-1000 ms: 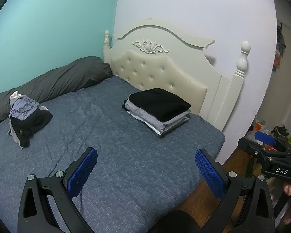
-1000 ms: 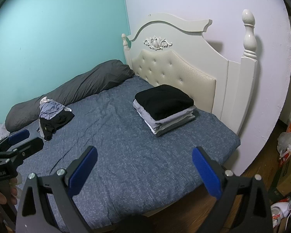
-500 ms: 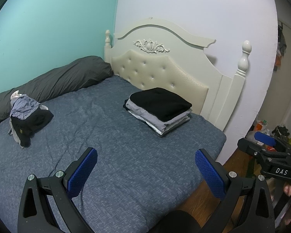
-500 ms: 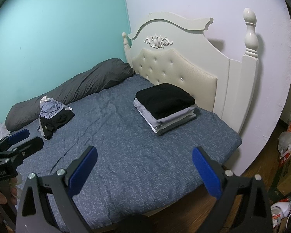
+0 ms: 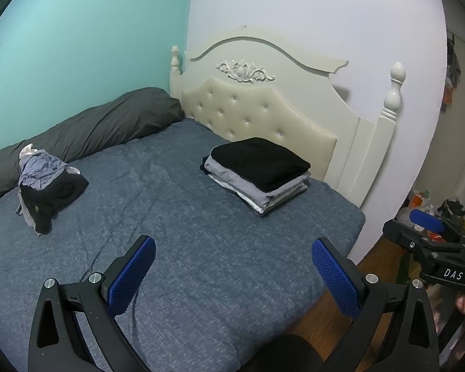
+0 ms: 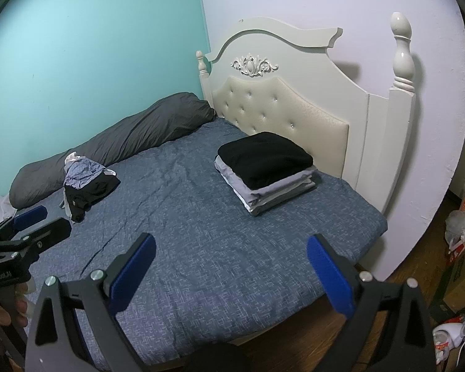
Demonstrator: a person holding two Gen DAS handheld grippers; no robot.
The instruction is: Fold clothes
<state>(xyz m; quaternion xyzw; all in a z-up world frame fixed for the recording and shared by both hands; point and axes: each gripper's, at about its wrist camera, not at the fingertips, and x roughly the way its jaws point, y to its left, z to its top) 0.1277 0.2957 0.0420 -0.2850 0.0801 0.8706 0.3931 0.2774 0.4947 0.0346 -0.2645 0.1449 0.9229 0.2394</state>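
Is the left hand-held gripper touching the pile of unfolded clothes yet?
Apart. In the left wrist view, the left hand-held gripper is open over bare bedspread, with a clear stretch of it before the unfolded pile.

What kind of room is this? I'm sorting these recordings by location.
Most likely a bedroom: a bed with a blue-grey patterned cover, a cream tufted headboard, and a neat stack of folded black and grey clothes.

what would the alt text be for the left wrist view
An open, empty left hand-held gripper with blue pads hovers over a blue-grey bed. A neat stack of folded clothes topped in black sits near the cream headboard; a crumpled pile of clothes lies at far left beside a dark grey pillow. The right hand-held gripper shows at right.
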